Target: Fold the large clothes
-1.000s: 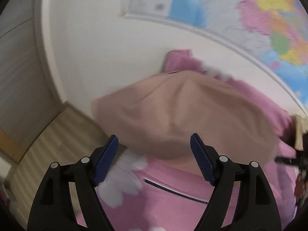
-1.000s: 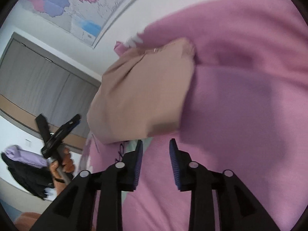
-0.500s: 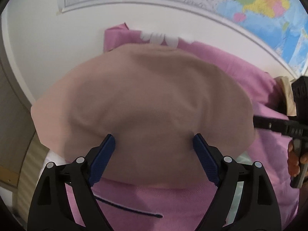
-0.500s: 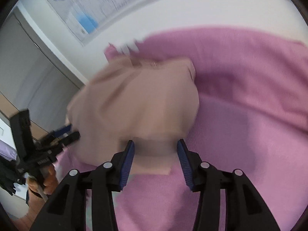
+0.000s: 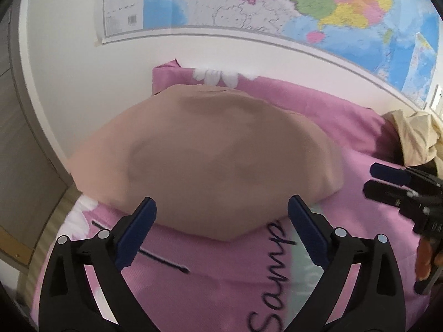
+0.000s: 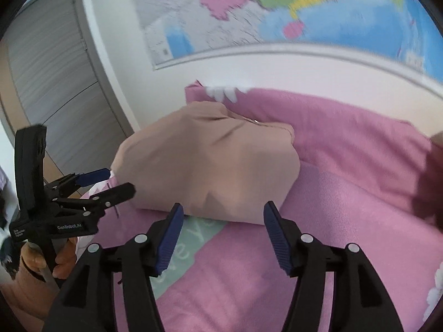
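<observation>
A tan garment (image 5: 216, 160) lies folded in a puffy bundle on the pink bed cover (image 5: 221, 290). My left gripper (image 5: 221, 221) hovers at the bundle's near edge. Its jaws are opening wide and the pads touch no cloth. In the right wrist view the same tan garment (image 6: 210, 166) sits just beyond my right gripper (image 6: 223, 215). Its jaws are also opening, with nothing pressed between them. The left gripper (image 6: 113, 181) shows at the left in a hand (image 6: 63, 260), and the right gripper (image 5: 375, 181) shows at the right edge of the left wrist view.
A cream garment (image 5: 412, 138) lies crumpled at the far right of the bed. A wall map (image 5: 277, 8) hangs behind the bed. Grey wardrobe doors (image 6: 55, 83) stand to the left. A dark blurred shape (image 6: 432, 182) sits at the right edge.
Both pairs of jaws have widened, the right one by much. The left view has swung across until the tan bundle fills its centre. The right gripper has backed off and risen from the bundle.
</observation>
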`<state>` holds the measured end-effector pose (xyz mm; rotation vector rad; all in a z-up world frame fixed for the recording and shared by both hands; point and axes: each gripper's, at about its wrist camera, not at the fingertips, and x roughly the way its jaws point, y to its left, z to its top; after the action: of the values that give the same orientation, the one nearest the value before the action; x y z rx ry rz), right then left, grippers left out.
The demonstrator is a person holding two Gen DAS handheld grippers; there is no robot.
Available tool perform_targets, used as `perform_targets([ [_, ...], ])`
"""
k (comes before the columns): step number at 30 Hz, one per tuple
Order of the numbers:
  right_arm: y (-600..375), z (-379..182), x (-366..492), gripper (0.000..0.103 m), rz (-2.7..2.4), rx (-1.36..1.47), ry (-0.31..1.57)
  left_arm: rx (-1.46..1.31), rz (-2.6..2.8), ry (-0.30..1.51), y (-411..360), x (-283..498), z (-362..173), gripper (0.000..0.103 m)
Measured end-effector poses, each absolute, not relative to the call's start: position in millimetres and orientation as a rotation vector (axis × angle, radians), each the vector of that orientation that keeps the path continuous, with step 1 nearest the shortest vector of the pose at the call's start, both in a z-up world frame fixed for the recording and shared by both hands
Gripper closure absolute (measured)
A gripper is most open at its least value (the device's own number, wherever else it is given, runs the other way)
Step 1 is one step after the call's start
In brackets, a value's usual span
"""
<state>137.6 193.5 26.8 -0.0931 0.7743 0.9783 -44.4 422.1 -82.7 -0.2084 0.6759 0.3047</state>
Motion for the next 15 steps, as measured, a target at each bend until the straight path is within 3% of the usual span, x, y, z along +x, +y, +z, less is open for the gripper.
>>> perform_targets([
  [5, 184, 32, 109, 0.036, 0.979, -0.118, 0.729, -0.203, 0.347, 0.641, 398, -59, -71, 0.006],
  [9, 178, 33, 96, 0.021, 0.967, -0.118, 0.701, -0.223, 0.383, 0.641, 390, -68, -70, 0.006],
  [15, 174, 34, 82, 0.012, 0.970, -0.133, 0.674, -0.227, 0.439, 0.626, 381, -85, -69, 0.006],
])
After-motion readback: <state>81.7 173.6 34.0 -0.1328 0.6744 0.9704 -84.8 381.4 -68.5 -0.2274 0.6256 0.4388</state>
